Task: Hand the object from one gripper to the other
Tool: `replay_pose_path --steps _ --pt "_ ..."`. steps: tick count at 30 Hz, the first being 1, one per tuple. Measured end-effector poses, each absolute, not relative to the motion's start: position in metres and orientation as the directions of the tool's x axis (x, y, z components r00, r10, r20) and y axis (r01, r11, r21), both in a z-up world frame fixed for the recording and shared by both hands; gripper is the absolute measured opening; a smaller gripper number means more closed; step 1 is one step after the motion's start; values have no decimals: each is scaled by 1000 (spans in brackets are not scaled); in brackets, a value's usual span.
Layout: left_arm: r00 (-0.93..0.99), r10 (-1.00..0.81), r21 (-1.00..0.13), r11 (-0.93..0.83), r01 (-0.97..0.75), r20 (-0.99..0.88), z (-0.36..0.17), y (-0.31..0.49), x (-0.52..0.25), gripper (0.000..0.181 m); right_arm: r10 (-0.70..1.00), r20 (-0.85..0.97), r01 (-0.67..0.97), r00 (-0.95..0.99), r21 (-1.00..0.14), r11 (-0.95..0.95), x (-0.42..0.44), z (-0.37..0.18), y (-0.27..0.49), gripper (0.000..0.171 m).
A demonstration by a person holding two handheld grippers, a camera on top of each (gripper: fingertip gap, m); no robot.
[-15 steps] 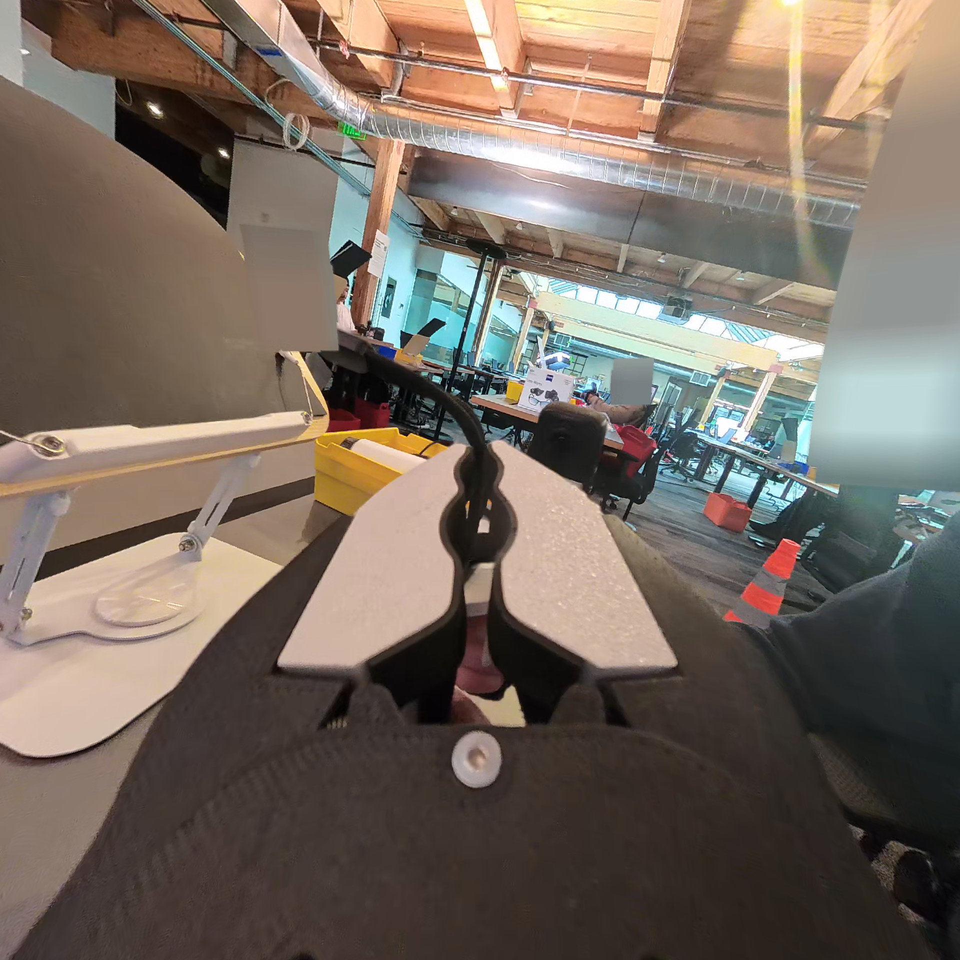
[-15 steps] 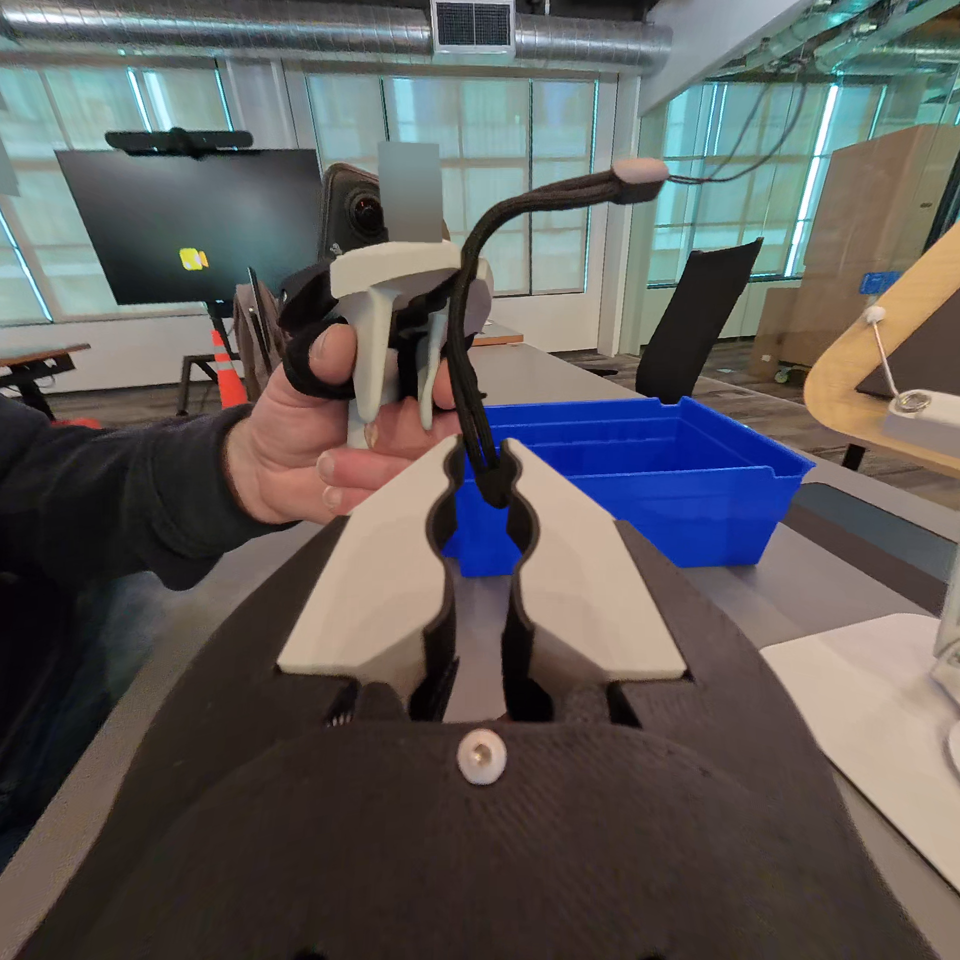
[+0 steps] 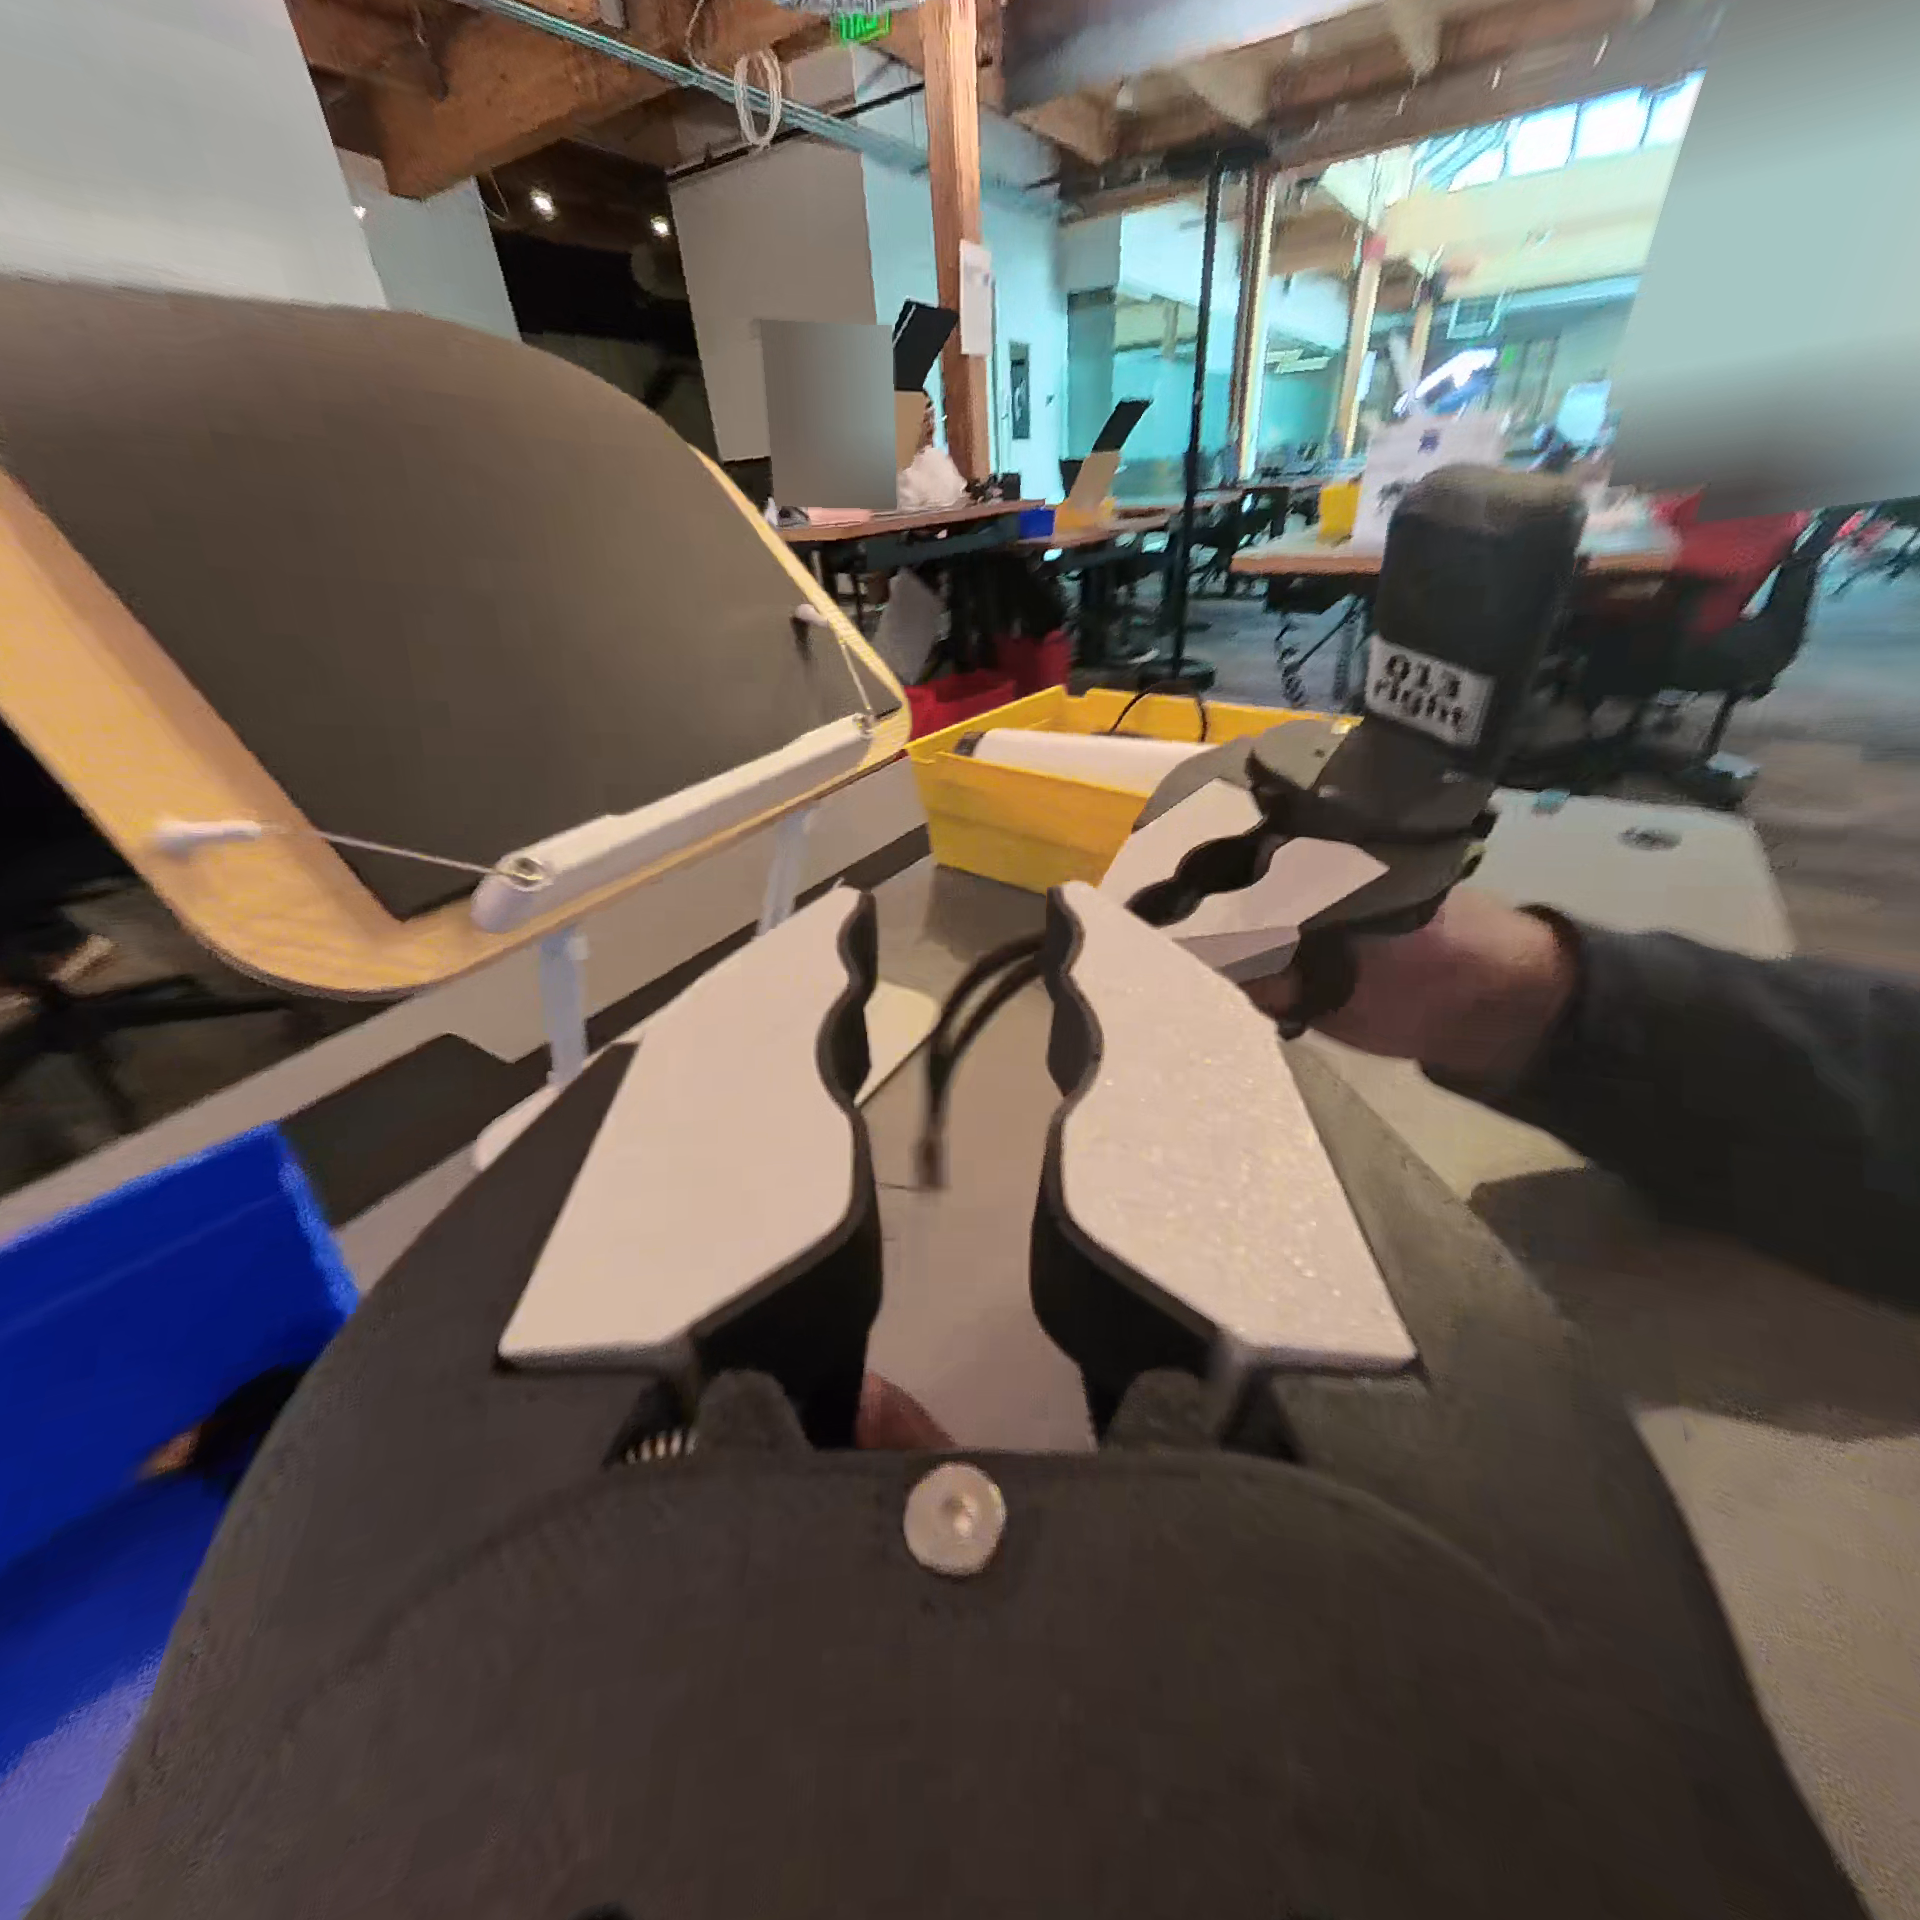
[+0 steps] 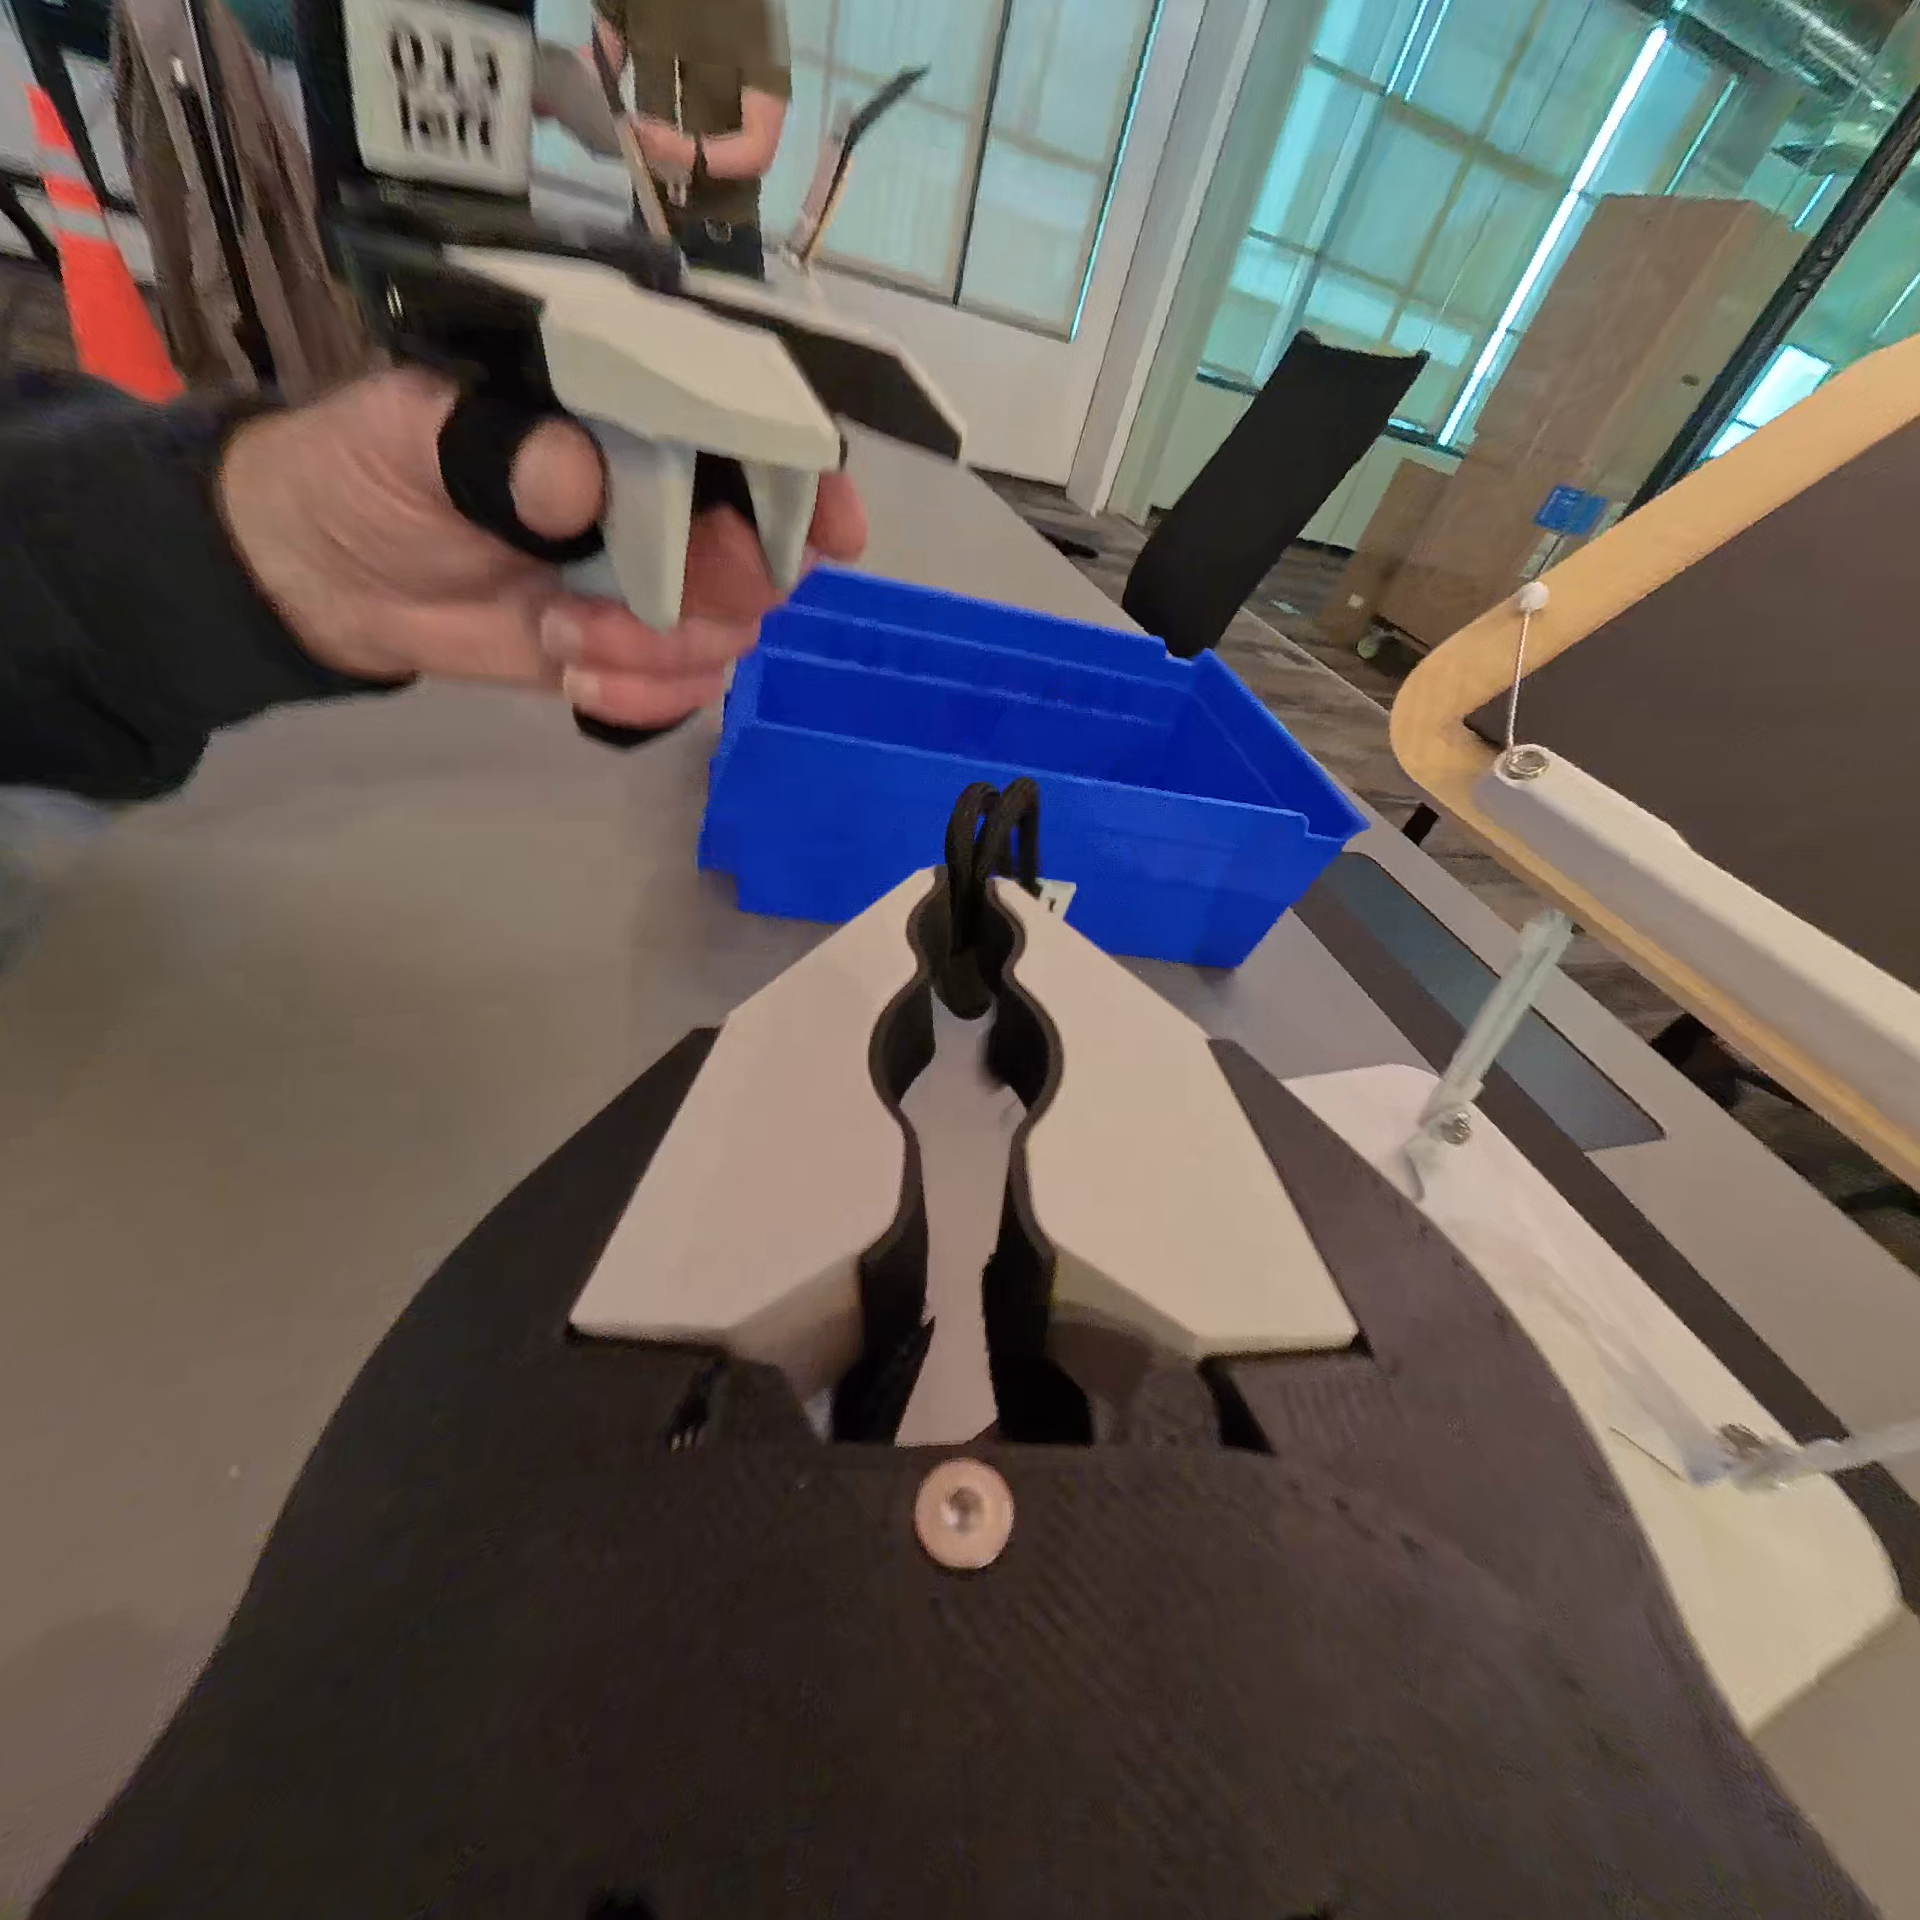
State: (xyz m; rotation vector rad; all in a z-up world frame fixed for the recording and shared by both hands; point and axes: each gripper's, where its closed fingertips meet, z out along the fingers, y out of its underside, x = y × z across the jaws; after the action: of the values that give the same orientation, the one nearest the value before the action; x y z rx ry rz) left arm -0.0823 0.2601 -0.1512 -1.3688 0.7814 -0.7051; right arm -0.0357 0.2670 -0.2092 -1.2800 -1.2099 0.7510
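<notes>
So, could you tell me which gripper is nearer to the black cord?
Right. The right gripper is shut on the black cord; the left gripper, open, is up to its left, clear of it.

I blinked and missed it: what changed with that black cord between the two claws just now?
The left claw opened, let go of the black cord and pulled away. The right claw stayed shut on it; the cord now droops. The blue bin has not moved.
</notes>
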Motion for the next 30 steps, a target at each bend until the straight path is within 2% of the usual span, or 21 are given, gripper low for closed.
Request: replay_pose_path --steps 2,4,7,11,13,15,20,25,26,28,30 --pt "569 -805 -986 131 -104 -167 -153 258 -83 33 942 241 180 232 -963 202 -34 -208 262 1" --pt "552 -805 -975 145 -170 -216 -159 257 -79 36 971 170 89 165 -984 157 -35 -199 252 1" --pt "499 -836 -967 134 -217 -228 -174 252 -66 41 990 100 -20 94 -995 103 -33 -186 241 0" --pt "466 -856 -958 106 -265 -224 -198 250 -50 43 997 62 -75 46 -995 66 -29 -177 235 1" --pt "456 -864 -960 99 -261 -213 -205 250 -43 34 998 50 -80 32 -995 53 -30 -178 234 1" --pt "476 -850 -956 101 -274 -226 -209 255 -41 9 999 50 -75 18 -996 52 -31 -179 231 1" --pt "487 -870 -990 14 -139 -81 -201 257 -39 3 998 44 -74 40 -996 47 -29 -179 235 1" --pt "458 -886 -997 -79 20 80 -186 255 -44 2 994 50 31 97 -998 48 -36 -199 246 3" --pt "451 -887 -995 -88 43 98 -183 255 -44 2 993 51 49 106 -998 46 -38 -203 247 6" --pt "439 -889 -992 -105 76 128 -178 254 -45 2 989 68 89 134 -994 56 -42 -210 251 24" --pt "440 -891 -994 -91 65 110 -177 253 -43 2 985 102 117 140 -989 85 -45 -213 250 25"
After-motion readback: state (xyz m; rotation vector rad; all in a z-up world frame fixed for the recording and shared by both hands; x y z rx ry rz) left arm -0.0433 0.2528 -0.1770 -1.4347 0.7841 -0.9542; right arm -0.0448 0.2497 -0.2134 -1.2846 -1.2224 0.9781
